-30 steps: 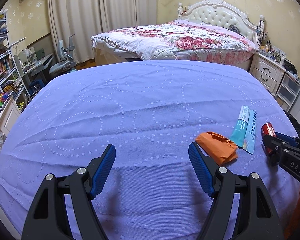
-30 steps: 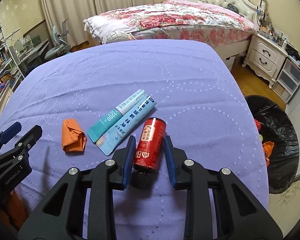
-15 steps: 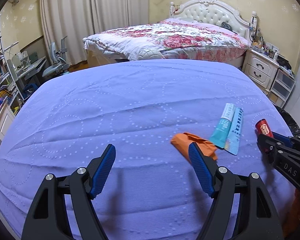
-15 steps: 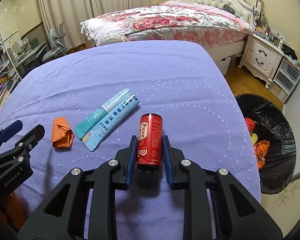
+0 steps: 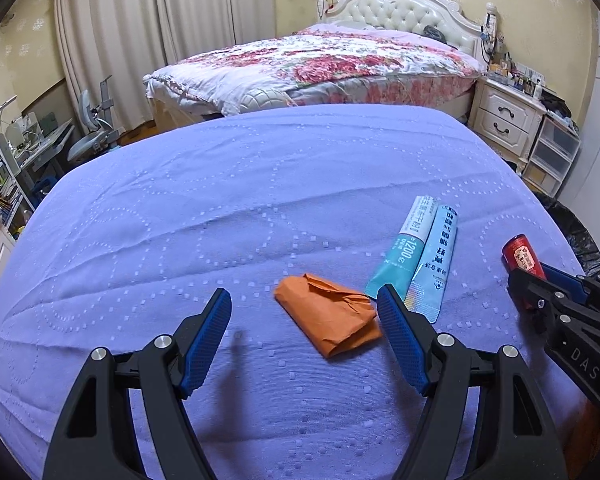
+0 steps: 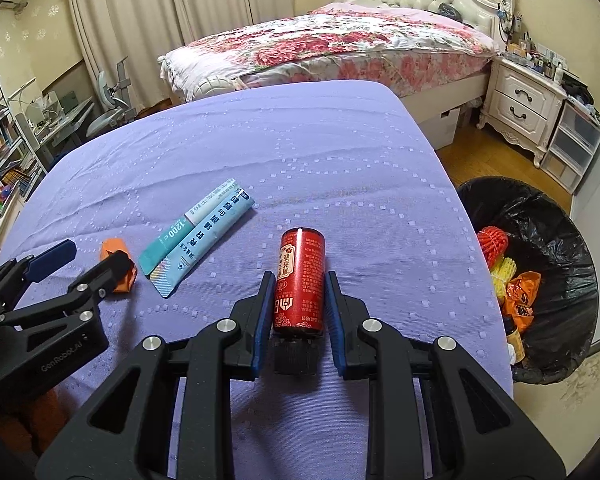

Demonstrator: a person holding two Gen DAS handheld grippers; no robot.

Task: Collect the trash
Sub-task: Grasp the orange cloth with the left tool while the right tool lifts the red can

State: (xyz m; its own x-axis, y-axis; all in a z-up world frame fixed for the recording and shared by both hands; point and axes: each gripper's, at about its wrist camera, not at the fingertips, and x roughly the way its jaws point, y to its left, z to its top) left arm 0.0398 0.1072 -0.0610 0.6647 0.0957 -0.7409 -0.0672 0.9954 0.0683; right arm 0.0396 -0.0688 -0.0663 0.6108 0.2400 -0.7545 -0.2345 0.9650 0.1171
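A red bottle (image 6: 299,280) with a black cap lies lengthwise between my right gripper's (image 6: 298,280) blue pads, which press on both its sides; the right gripper is shut on it. The same red bottle (image 5: 521,255) shows at the right of the left wrist view. A crumpled orange wrapper (image 5: 329,315) lies on the purple cloth (image 5: 220,216), inside the span of my open left gripper (image 5: 305,298), nearer its right finger. Two teal and light-blue sachets (image 5: 418,256) lie side by side just beyond it. In the right wrist view the left gripper (image 6: 94,252) partly hides the orange wrapper (image 6: 118,262).
A bin lined with a black bag (image 6: 540,216), holding orange and yellow trash, stands on the floor off the cloth's right edge. A floral bed (image 5: 324,64) and white nightstand (image 5: 508,120) stand behind. Shelves and a desk (image 5: 16,152) fill the left.
My left gripper has moved right, bringing the orange wrapper between its open fingers. My right gripper's pads closed in on the red bottle, and it shifted so the bin shows more.
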